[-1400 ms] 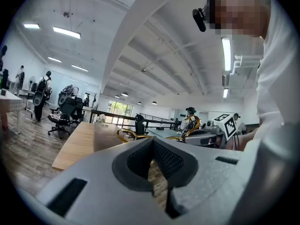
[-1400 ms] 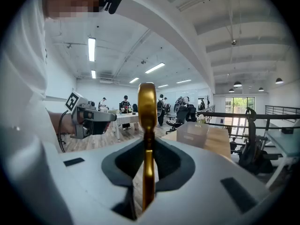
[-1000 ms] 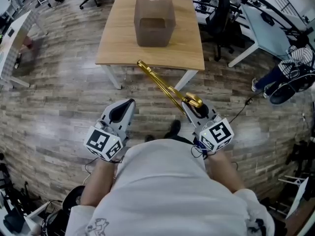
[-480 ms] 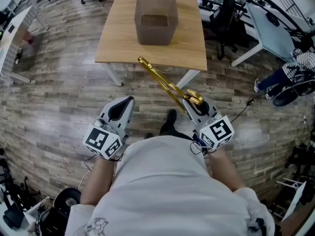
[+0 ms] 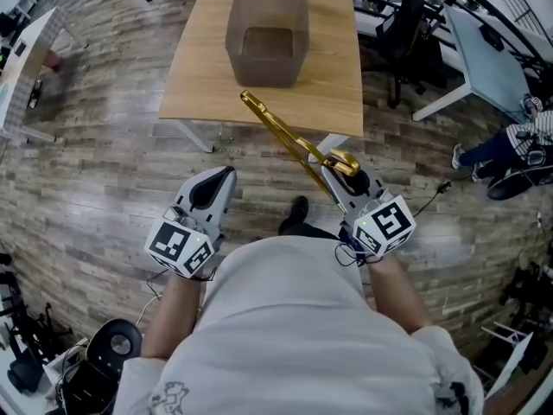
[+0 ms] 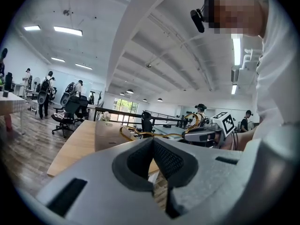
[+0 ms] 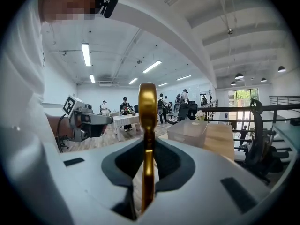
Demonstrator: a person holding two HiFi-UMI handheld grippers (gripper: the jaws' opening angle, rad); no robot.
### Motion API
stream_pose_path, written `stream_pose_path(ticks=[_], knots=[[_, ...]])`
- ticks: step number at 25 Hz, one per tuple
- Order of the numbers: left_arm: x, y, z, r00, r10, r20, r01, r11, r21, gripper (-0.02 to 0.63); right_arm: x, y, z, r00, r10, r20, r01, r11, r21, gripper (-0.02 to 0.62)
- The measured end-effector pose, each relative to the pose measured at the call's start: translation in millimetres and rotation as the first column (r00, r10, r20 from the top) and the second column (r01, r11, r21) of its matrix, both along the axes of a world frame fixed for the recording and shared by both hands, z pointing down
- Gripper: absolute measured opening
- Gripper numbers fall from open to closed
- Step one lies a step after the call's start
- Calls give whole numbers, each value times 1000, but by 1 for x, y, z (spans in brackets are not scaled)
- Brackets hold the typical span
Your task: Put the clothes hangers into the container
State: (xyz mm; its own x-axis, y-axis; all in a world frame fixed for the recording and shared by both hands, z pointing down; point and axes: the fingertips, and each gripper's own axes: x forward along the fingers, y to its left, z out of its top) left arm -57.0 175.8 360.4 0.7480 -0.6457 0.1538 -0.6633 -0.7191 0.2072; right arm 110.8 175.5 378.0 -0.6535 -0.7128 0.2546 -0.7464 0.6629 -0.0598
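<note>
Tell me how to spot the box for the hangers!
Find the long light wooden table ahead of the person. On it stands a see-through brownish plastic container, open on top. Unlike the thin shiny gold hanger nearby, it is big and boxy.

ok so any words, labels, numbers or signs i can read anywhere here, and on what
No readable words, brands or numbers in any view.
Left gripper, marker cube: black-and-white square code, no letters.
Right gripper, marker cube: same, code only.
Person's white shirt, dark print at the hem: too small to read.
Gold metal clothes hanger, translucent brown plastic container: no print visible.
</note>
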Motion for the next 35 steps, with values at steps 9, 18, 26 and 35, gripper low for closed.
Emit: stream_pose_path(ticks=[9, 18, 26, 35], knots=[[70, -57, 7, 999, 26, 33, -25, 999, -40, 6, 69, -63, 5, 1000, 0, 9, 1, 1000, -29, 66], [119, -94, 21, 999, 1, 51, 3, 997, -78, 6, 128, -104, 18, 998, 3, 67, 1, 998, -55, 66], [121, -112, 25, 997, -45, 62, 49, 996, -77, 6, 140, -130, 20, 997, -15, 79, 20, 998, -54, 66], [92, -150, 22, 996, -70, 52, 73, 996, -52, 6, 115, -168, 14, 998, -20, 54, 22, 999, -44, 66]])
